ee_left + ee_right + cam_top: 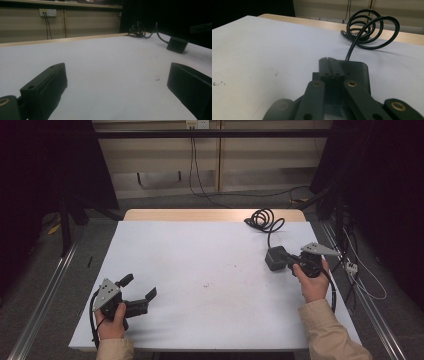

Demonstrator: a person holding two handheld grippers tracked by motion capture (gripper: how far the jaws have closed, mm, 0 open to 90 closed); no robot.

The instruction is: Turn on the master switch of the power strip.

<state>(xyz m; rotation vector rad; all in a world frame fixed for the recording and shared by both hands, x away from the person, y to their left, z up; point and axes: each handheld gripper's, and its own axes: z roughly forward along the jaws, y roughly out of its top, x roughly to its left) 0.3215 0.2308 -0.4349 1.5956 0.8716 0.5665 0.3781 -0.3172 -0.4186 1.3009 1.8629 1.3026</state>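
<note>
Work looks barely begun: the right gripper (286, 261), jaws closed together, nudges the black adapter (274, 258) near the tabletop's (200, 270) right edge, while the left gripper (137, 292) rests wide open and empty.

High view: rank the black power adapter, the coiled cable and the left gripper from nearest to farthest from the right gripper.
1. Black power adapter, right at the right gripper tips.
2. Coiled cable, beyond it at the table's far edge.
3. Left gripper, across the table, near-left.

1 desk (200, 265) w/ 1 black adapter (275, 258), 1 coiled cable (264, 220) on it. 2 grippers: left gripper (141, 289), right gripper (288, 262). 1 wall socket (47, 12), 2 cords from it.
</note>
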